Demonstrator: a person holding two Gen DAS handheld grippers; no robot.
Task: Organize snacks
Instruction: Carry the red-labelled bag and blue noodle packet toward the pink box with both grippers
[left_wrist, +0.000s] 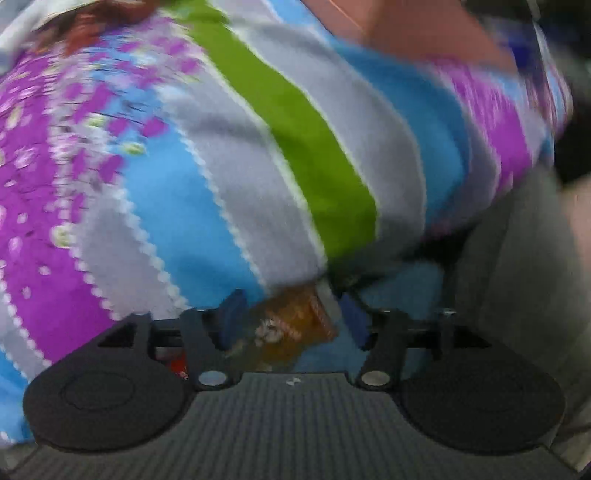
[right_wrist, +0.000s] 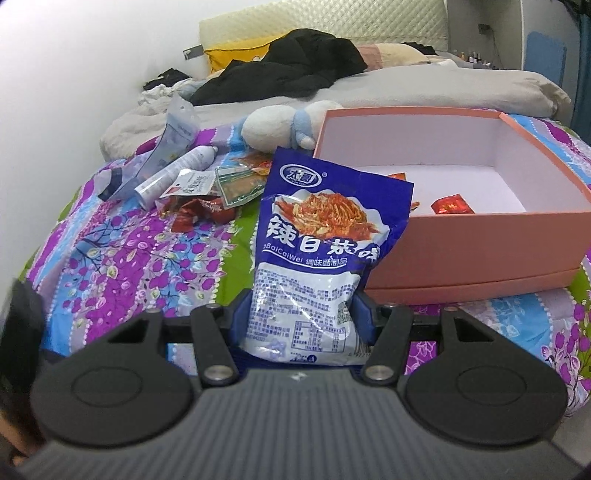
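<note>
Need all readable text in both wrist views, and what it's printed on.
"辣白菜味": large white characters on the blue snack bag held in the right gripper.
"BaiCaiWei 调味面制品": smaller line just below, first letter cut off.
Oval logo at the bag's top: too small to read.
Fine print and table on the bag's clear lower part: too small.
White sachet on the bedspread: print illegible.
Left wrist view: motion-blurred, nothing readable on the orange packet.

Left wrist faces down near bedspread (left_wrist: 184, 184); right looks across it.
</note>
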